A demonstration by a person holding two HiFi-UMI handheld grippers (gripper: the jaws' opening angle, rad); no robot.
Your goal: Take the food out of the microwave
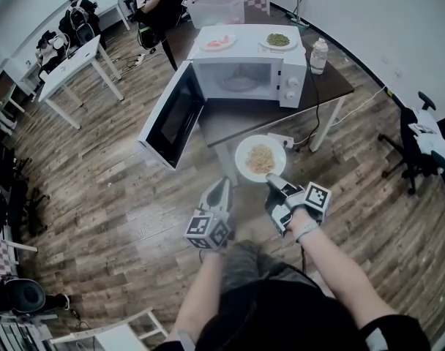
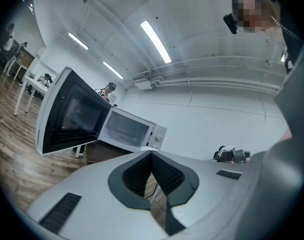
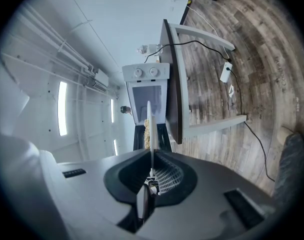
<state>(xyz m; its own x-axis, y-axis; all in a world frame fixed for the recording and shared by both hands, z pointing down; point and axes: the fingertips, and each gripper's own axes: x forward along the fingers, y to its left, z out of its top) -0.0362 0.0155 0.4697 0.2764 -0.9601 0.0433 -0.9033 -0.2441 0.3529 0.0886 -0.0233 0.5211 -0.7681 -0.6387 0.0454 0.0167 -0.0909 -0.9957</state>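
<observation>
The white microwave (image 1: 241,75) stands on a brown table (image 1: 230,119) with its door (image 1: 171,115) swung wide open to the left; only the glass turntable shows inside. A white plate of pale noodles (image 1: 260,159) hangs in front of the table, over the floor. My right gripper (image 1: 272,181) is shut on its near rim. In the right gripper view the plate (image 3: 150,129) runs edge-on out of the right gripper (image 3: 151,156) toward the microwave (image 3: 147,91). My left gripper (image 1: 224,185) is beside the plate on the left, shut and empty. Its view shows the left gripper (image 2: 152,156) facing the microwave door (image 2: 72,114).
Two plates of food (image 1: 218,42) (image 1: 278,40) lie on top of the microwave. A bottle (image 1: 319,55) stands at the table's right and a clear bin (image 1: 217,9) behind. A power strip (image 1: 281,139) hangs near the table's front edge. A white desk (image 1: 76,61) and seated people are at back left.
</observation>
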